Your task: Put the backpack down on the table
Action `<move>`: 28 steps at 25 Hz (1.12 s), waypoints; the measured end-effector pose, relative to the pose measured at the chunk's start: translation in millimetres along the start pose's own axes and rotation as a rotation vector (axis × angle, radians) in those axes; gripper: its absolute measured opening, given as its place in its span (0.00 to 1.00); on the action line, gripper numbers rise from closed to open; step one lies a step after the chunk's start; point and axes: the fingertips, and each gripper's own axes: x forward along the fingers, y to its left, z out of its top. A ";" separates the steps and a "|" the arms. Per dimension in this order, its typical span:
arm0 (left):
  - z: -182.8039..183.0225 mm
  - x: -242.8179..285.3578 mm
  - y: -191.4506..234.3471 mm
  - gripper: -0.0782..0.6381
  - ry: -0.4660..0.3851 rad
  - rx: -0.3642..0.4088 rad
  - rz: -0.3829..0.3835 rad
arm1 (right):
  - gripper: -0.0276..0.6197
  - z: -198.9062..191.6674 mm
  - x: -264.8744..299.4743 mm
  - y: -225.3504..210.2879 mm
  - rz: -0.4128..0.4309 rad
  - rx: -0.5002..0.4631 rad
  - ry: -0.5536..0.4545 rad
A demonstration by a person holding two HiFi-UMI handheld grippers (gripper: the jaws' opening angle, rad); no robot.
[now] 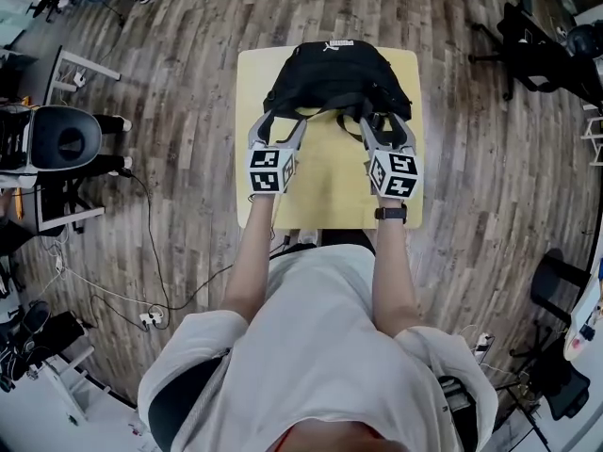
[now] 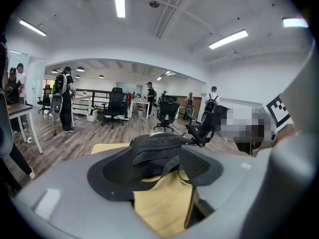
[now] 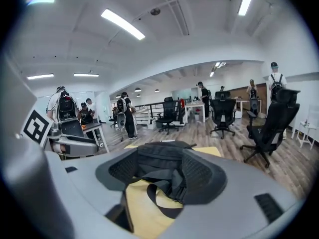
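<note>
A black backpack [image 1: 334, 73] rests on the far half of a small yellow table [image 1: 330, 182]. Its shoulder straps trail toward me. My left gripper [image 1: 278, 126] sits at the left strap and my right gripper [image 1: 387, 126] at the right one. In the left gripper view the backpack [image 2: 154, 148] lies just ahead, and a loose strap [image 2: 167, 176] runs through the wide gap of the open left gripper [image 2: 154, 172] above the table [image 2: 164, 205]. In the right gripper view a strap loop [image 3: 162, 200] lies slack in the open right gripper [image 3: 167, 177], in front of the backpack [image 3: 162, 156].
Wood floor surrounds the table. An office chair [image 1: 61, 139] and a desk stand to the left, more chairs [image 1: 542, 55] to the right, and cables [image 1: 151, 318] lie on the floor near my feet. Several people [image 2: 64, 98] stand among desks in the background.
</note>
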 end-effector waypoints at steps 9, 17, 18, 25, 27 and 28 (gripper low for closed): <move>68.5 -44.0 -15.1 0.50 -0.140 0.059 -0.024 | 0.45 67.8 -38.4 26.1 -0.018 -0.063 -0.169; 124.4 -88.1 -26.4 0.45 -0.254 0.097 -0.027 | 0.37 110.9 -74.1 44.6 -0.060 -0.092 -0.195; 129.6 -92.6 -29.0 0.43 -0.260 0.104 -0.034 | 0.36 116.6 -79.4 46.4 -0.064 -0.091 -0.203; 152.9 -121.1 -44.0 0.33 -0.316 0.148 -0.041 | 0.23 150.9 -106.8 69.6 -0.063 -0.138 -0.272; 160.2 -127.6 -49.5 0.31 -0.337 0.156 -0.050 | 0.20 158.4 -113.9 77.1 -0.059 -0.148 -0.293; 163.1 -130.5 -52.5 0.31 -0.347 0.156 -0.057 | 0.18 161.2 -116.8 80.9 -0.053 -0.152 -0.300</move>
